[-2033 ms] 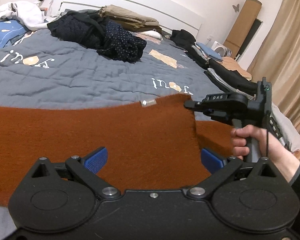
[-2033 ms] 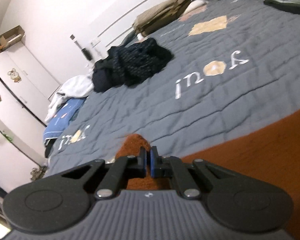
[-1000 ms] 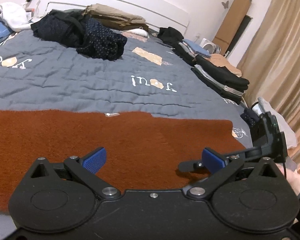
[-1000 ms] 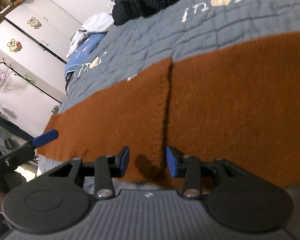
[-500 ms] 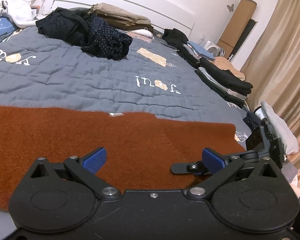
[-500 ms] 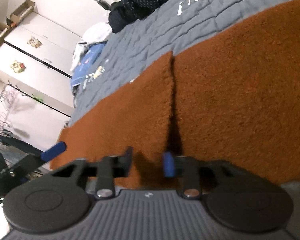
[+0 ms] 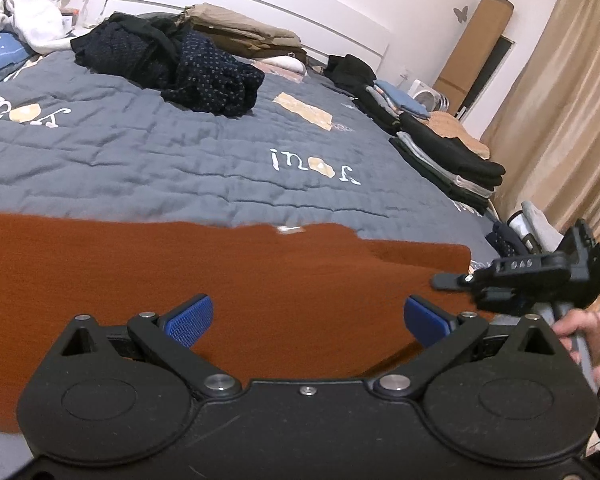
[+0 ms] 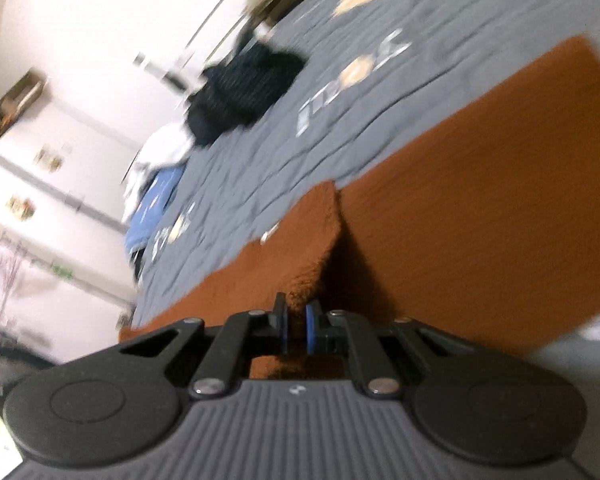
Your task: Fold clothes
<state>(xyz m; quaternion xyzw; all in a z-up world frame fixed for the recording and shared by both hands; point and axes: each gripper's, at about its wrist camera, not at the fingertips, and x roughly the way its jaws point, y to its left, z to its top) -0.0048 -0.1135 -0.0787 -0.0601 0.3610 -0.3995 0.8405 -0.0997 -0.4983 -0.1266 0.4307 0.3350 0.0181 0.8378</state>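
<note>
A rust-brown garment point(image 7: 260, 272) lies spread across the near part of the grey quilted bed point(image 7: 180, 160). My left gripper point(image 7: 308, 312) hovers over it, open, with nothing between its blue pads. In the left wrist view my right gripper point(image 7: 446, 280) sits at the garment's right end, with a hand point(image 7: 580, 332) on its handle. The right wrist view is blurred. There my right gripper point(image 8: 296, 324) is shut on a raised fold of the brown garment point(image 8: 480, 208), and the cloth bunches between the pads.
A heap of dark dotted clothes point(image 7: 180, 68) lies mid-bed, with folded beige items point(image 7: 240, 32) behind it by the headboard. Stacks of folded clothes point(image 7: 448, 152) line the bed's right edge, and a curtain point(image 7: 560, 120) hangs beyond. White cloth point(image 7: 20, 20) lies at the far left.
My right gripper has shut on the garment's fold edge, rolled, and moved up and sideways, pulling the cloth with it. The left gripper has stayed open in place.
</note>
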